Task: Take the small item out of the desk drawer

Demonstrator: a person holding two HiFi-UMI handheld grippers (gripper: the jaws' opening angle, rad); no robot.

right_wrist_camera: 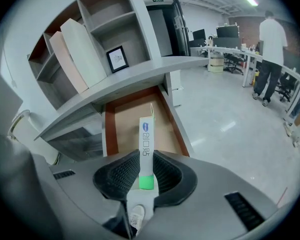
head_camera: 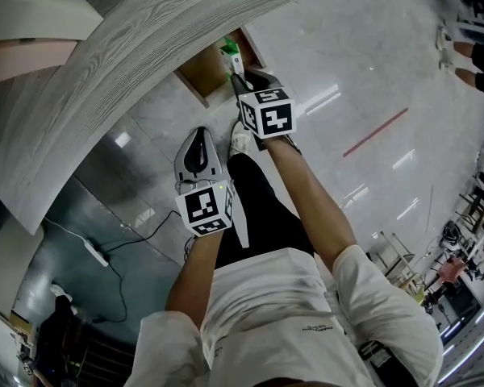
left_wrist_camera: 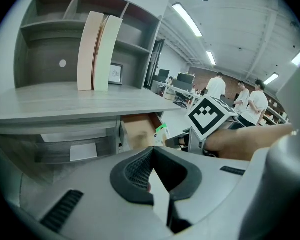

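A small white box with a green end stands upright between the pads of my right gripper, which is shut on it. Behind it the open wooden desk drawer shows a bare bottom. In the head view the right gripper holds the box at the drawer mouth, under the grey desk top. My left gripper hangs lower and to the left, away from the drawer. Its jaws are shut with nothing in them. The left gripper view also shows the box beside the drawer.
The desk carries a shelf unit with two upright boards and a small framed picture. The person's shoes stand on the glossy floor below. A power strip with its cable lies at the left. People stand at distant tables.
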